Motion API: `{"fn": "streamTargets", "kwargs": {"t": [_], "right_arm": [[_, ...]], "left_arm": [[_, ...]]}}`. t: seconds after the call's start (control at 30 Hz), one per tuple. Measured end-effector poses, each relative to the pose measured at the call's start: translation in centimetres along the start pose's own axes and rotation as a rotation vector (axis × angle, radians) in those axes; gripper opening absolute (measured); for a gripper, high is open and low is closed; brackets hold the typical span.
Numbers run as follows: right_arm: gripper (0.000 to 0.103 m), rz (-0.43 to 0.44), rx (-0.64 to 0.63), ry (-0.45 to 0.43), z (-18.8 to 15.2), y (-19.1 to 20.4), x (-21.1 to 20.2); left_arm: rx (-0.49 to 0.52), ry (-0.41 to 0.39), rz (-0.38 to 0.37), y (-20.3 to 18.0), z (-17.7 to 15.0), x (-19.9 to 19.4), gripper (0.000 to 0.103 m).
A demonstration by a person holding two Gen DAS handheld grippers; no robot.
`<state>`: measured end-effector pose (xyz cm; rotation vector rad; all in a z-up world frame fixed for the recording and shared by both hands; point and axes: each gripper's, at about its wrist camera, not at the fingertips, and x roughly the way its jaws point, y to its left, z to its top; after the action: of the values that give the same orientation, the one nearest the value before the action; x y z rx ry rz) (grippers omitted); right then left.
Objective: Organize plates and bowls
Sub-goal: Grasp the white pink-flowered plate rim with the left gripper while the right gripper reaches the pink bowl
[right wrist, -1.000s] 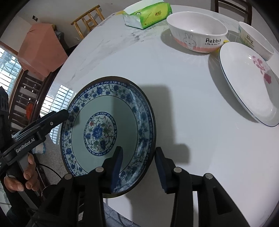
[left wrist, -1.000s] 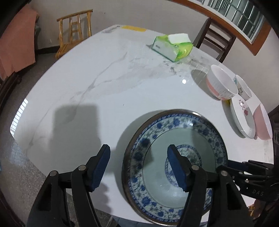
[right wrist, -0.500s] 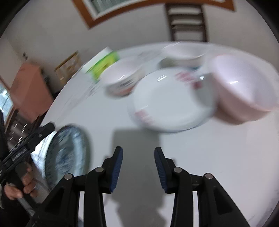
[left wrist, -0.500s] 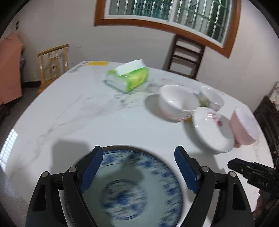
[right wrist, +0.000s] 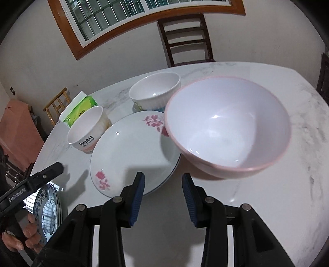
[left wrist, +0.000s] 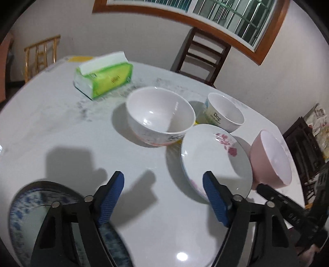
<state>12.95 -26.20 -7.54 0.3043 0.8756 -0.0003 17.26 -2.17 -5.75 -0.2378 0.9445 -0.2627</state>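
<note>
Dishes on a white marble table (left wrist: 51, 123) in a room with a barred window (right wrist: 115, 12).

Both the left gripper (left wrist: 163, 196) and right gripper (right wrist: 162, 197) are wide, holding nothing. The floral plate (right wrist: 131, 150) sits mid-frame, touching the pink bowl (right wrist: 228, 127); the blue-patterned plate (left wrist: 22, 217) lies lower left.

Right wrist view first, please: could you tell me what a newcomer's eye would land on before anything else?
The big pink bowl fills the right of that view, its rim overlapping the flowered plate just ahead of the open right gripper. Behind them stand two white bowls, one marked "Rabbit", and a green tissue pack. The blue-patterned plate lies at the table's near-left edge, under the open left gripper.
</note>
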Motion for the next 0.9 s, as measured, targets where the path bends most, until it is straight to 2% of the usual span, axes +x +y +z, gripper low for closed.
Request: {"fn": "streamTargets", "kwargs": {"t": [0.13,0.2,0.27,0.4,0.6,0.67,0.73,0.83,0.9], "right_arm": [[0.039,-0.002,0.008,0.009,0.2,-0.1,1.4],[0.039,-0.011,0.013,0.016,0.5,-0.2,2.4],[0.039,-0.008,0.02,0.019,0.6,-0.4,3.2],[0.038,0.005,0.047,0.04,1.0,-0.8,4.9],[0.037,0.007,0.052,0.033,2.0,-1.3,6.2],[0.037,0.015,0.051,0.032,2.4,-1.5,6.5],[0.033,0.015,0.046,0.031,2.7,-1.7,6.7],[0.02,0.035,0.048,0.038,2.9,-2.0,7.0],[0.015,0.046,0.049,0.043,3.0,-2.1,7.2]], "left_arm": [[-0.005,0.037,-0.012,-0.8,0.5,1.7,0.069],[0.001,0.061,-0.018,-1.2,0.6,2.7,0.061],[0.002,0.077,-0.02,-1.3,0.6,3.5,0.058],[-0.024,0.126,-0.021,-1.4,0.7,5.6,0.055],[-0.008,0.161,-0.041,-2.1,1.1,7.6,0.043],[-0.003,0.156,-0.042,-2.4,1.2,8.0,0.042],[0.011,0.154,-0.039,-2.7,1.4,8.3,0.039],[0.046,0.155,-0.044,-3.3,1.4,8.7,0.029],[0.074,0.148,-0.031,-3.7,1.3,8.6,0.027]]}}
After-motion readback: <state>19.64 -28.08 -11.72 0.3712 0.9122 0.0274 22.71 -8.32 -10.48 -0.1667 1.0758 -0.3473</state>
